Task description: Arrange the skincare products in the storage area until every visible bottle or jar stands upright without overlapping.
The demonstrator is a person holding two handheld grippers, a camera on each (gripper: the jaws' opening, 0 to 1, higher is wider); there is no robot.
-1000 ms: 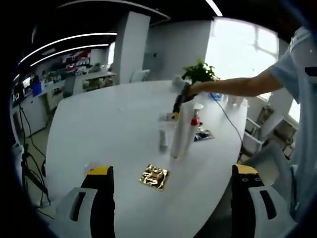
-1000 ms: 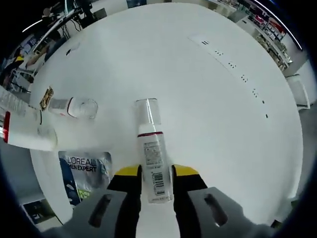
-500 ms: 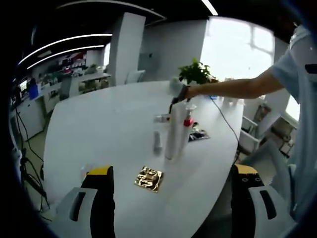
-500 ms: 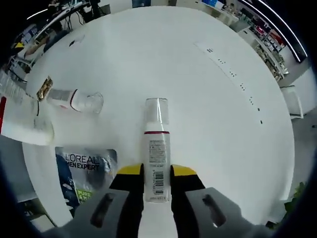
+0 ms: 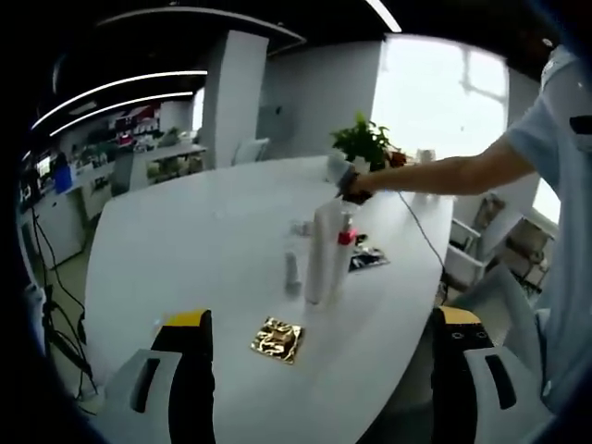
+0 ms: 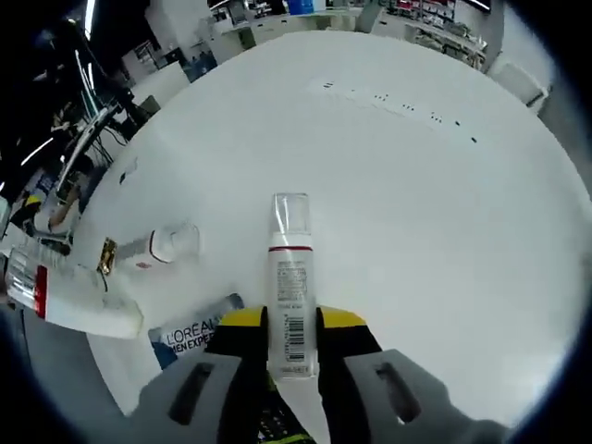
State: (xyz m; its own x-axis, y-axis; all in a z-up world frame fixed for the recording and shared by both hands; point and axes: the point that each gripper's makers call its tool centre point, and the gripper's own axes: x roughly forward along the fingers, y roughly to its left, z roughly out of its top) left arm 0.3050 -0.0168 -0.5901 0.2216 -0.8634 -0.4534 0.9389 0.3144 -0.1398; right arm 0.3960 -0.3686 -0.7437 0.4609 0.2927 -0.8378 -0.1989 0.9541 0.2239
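The right hand-held gripper (image 6: 281,338) was clamped on a slim bottle (image 6: 289,282), its yellow-tipped jaws pressed against the lower, barcoded part of the body, with the clear cap pointing away from the camera. Gripping near the base probably left the cap end free and kept the bottle in line with the jaws, so it could be set down standing. In the right gripper view it was carried above the white desk (image 6: 435,231), away from the other products.

The left hand-held gripper (image 5: 324,356) stood wide apart and held nothing, low over the near end of the desk, likely waiting its turn.

The right gripper view looked down on the group: a sachet (image 6: 194,335) lay flat, printed L'OREAL, with a large white bottle (image 6: 69,296) with a red band beside it and a small clear-capped bottle (image 6: 165,246) a little further off. Whether those two stood or lay could not be judged from that angle.

The left gripper view settled it from the side: a tall white bottle (image 5: 321,252) stood upright, with a red-collared pump top just beside it and a small bottle (image 5: 292,274) upright near it. It also showed a gold foil packet (image 5: 276,339) lying flat nearer the camera, a plant (image 5: 363,143) at the far edge, and the person's arm (image 5: 444,173) reaching over the group.
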